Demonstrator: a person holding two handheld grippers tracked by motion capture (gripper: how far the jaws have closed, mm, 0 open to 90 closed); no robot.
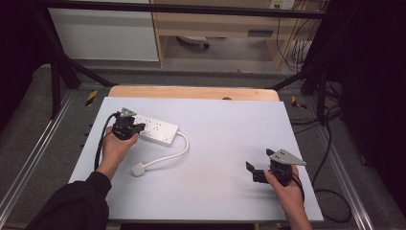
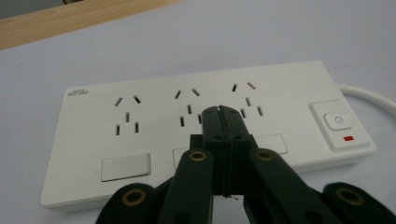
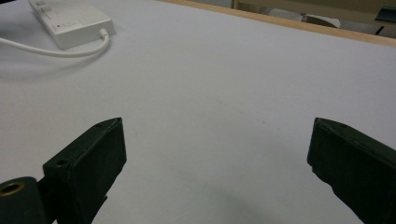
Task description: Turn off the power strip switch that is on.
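Power strip work falls to the left gripper, whose jaws are pressed flat together with nothing between them; in the left gripper view the closed tip hangs over the strip's face, at the middle of its three socket groups. Whether it touches the plastic I cannot tell.

From that tip, the rocker switch with its small red mark lies along the strip towards the cable end, past the third socket group. The strip's long axis runs crosswise in front of the jaws, so reaching the switch would, I judge, mean sliding sideways along that axis rather than pushing forward.

Outward from there, the white cable leaves the switch end, curves back towards the person, and ends in a loose plug lying on the pale table cover.

Well apart, at the near right corner, the right gripper rests low with its jaws spread wide on nothing. The left is clearly the nearer hand.
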